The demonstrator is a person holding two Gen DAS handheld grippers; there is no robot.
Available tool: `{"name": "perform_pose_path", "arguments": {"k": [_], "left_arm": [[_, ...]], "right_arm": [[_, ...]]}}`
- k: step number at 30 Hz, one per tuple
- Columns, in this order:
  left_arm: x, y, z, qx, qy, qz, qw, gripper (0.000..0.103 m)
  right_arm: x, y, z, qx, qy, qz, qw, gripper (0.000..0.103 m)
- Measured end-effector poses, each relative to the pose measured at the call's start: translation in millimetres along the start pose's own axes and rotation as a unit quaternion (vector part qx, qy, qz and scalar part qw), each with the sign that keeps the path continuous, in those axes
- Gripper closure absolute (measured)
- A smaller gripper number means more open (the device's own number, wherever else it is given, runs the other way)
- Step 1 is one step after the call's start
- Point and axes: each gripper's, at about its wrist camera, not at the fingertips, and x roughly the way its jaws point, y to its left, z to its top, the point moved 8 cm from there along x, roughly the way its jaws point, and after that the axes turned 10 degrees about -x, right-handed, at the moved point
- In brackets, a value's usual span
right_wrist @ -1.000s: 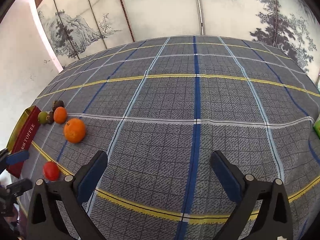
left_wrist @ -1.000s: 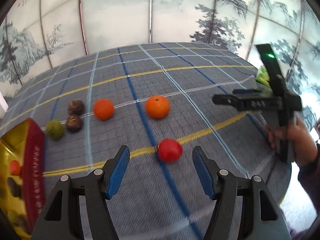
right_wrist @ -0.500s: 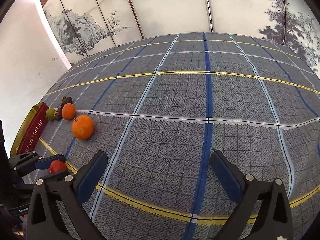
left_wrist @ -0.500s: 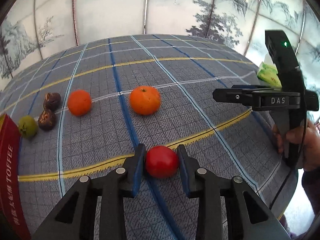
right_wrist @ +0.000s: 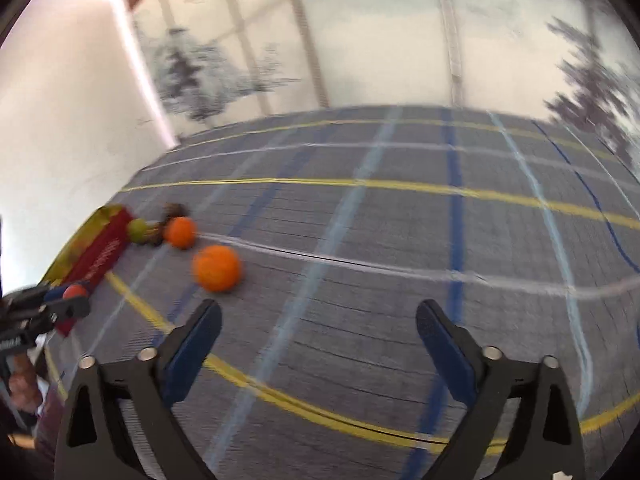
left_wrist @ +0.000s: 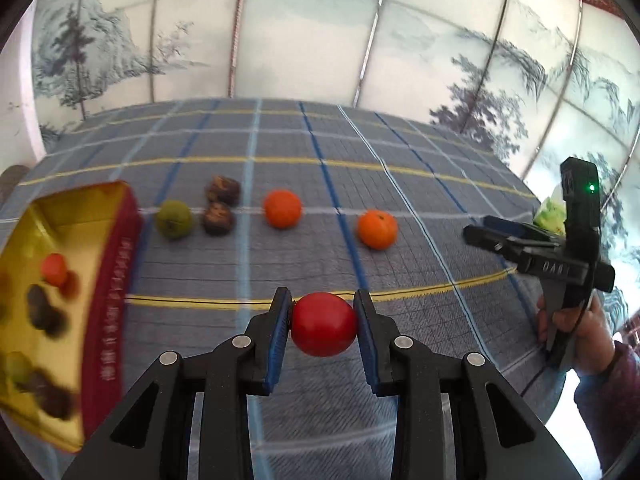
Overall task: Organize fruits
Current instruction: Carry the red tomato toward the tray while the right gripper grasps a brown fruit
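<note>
My left gripper (left_wrist: 323, 320) is shut on a red tomato (left_wrist: 323, 325) and holds it above the plaid cloth. A red and gold tin (left_wrist: 60, 280) with several fruits inside lies at the left. On the cloth lie a green fruit (left_wrist: 173, 219), two dark brown fruits (left_wrist: 222, 190), an orange (left_wrist: 282, 208) and a second orange (left_wrist: 377, 229). My right gripper (right_wrist: 318, 330) is open and empty over the cloth; it also shows at the right in the left wrist view (left_wrist: 484, 232). The nearer orange (right_wrist: 217, 268) lies ahead of it to the left.
The plaid tablecloth (left_wrist: 400, 184) covers the table up to painted screen panels (left_wrist: 304, 40) behind. A green packet (left_wrist: 552, 214) sits at the far right edge. The tin (right_wrist: 100, 252) and my left gripper with the tomato (right_wrist: 74, 291) show at the left in the right wrist view.
My left gripper has lifted the tomato off the cloth and swung left toward the tin. The right gripper has moved, its view now blurred and closer to the oranges.
</note>
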Motion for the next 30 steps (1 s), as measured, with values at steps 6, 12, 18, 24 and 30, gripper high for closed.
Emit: {"name": "perform_pose_path", "arguments": {"k": [6, 12, 18, 24, 30], "left_arm": [[-43.9, 26.4, 10.1, -0.018, -0.030, 0.015, 0.9993, 0.070], [-74.1, 53.8, 15.5, -0.030, -0.054, 0.031, 0.9976, 0.070], [-81.7, 73.3, 17.5, -0.041, -0.060, 0.034, 0.9968, 0.070], [-80.8, 77.6, 20.9, -0.040, -0.063, 0.030, 0.9967, 0.070], [-78.7, 80.8, 21.1, -0.046, -0.061, 0.032, 0.9966, 0.070]], "right_arm": [[29.9, 124.3, 57.9, -0.133, -0.003, 0.166, 0.977, 0.034], [99.1, 184.0, 80.9, -0.210, 0.047, 0.200, 0.956, 0.049], [143.2, 186.8, 82.7, -0.230, 0.084, 0.167, 0.955, 0.052], [174.3, 182.3, 77.4, -0.237, 0.126, 0.139, 0.953, 0.055], [186.5, 185.3, 82.8, -0.229, 0.131, 0.138, 0.954, 0.071]]}}
